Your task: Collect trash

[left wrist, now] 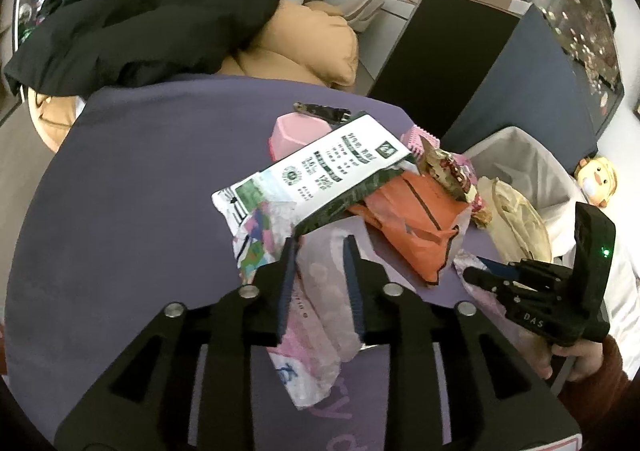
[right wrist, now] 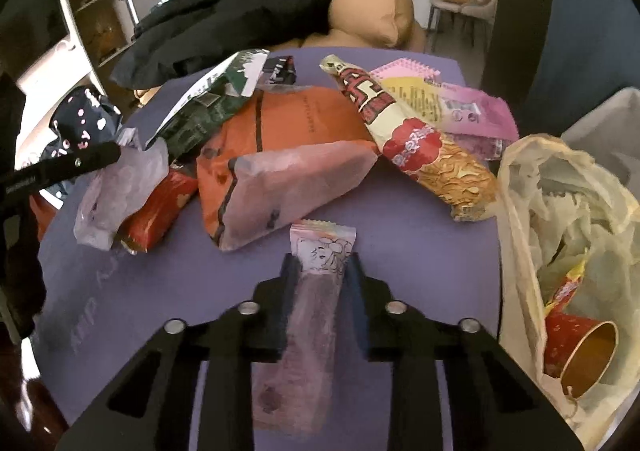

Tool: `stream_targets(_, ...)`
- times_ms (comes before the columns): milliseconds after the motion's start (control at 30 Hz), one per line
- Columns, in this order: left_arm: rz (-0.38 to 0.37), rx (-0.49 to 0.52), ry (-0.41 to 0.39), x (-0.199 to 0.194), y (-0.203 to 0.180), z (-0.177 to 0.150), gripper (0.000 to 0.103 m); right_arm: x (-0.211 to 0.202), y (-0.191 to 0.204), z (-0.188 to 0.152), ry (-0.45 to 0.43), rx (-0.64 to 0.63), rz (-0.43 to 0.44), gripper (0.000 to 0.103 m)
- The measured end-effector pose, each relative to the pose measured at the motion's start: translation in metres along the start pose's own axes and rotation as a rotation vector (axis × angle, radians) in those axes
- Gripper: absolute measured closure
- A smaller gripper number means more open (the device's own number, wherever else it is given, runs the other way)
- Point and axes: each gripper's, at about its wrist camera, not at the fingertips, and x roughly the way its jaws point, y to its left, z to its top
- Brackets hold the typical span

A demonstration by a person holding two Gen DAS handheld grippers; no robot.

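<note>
Crumpled snack wrappers (right wrist: 288, 155) litter the purple table (right wrist: 160, 283); right gripper (right wrist: 320, 267) clamps a pink sachet (right wrist: 316, 259), left gripper (left wrist: 320, 251) straddles, jaws apart, a pale pink packet (left wrist: 320, 291) unseen rightward.

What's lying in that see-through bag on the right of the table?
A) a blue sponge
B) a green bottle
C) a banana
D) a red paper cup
D: the right wrist view shows a red paper cup on its side, open mouth toward the camera, inside the translucent bag.
</note>
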Motion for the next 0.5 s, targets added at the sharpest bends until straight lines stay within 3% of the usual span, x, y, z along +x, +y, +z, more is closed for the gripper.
stream_targets(167,0.019,0.007,-0.039,-0.016,0.002,0.0,0.07,-0.02,-0.012,-0.008,-0.043,0.017,0.002,0.087)
stream_targets(267,0.068,-0.021,-0.062,-0.024,0.012,-0.001,0.069,-0.031,-0.02,-0.012,-0.064,0.033,0.002,0.087)
stream_targets(500,0.065,-0.048,-0.017,-0.019,0.021,-0.009,0.068,-0.034,-0.022,-0.017,-0.067,0.033,0.011,0.087)
